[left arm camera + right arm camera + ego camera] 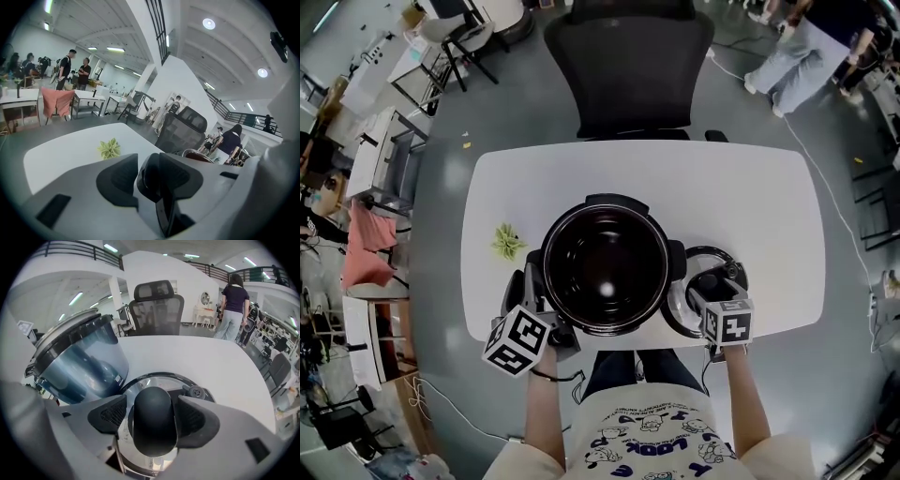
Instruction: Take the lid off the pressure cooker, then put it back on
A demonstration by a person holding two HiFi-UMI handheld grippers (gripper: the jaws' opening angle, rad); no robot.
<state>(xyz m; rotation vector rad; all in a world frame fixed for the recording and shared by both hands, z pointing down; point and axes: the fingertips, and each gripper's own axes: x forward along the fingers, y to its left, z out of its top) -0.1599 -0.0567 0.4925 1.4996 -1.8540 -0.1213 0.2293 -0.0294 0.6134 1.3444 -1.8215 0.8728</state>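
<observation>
Right of the cooker [547, 267], the lid [678, 307] lies flat; my right gripper [710, 284] straddles its knob [152, 425], pads slack. Likely heavy, stiff, slick steel, so I'd grab that knob. My left gripper [534, 292] clamps the cooker's side handle [161, 180].

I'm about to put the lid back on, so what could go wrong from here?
The lid lies near the front edge of the table; a nudge could slide it off. The jaws of the right gripper stand around the lid's knob, seemingly unclamped, so lifting now might drop it.
</observation>
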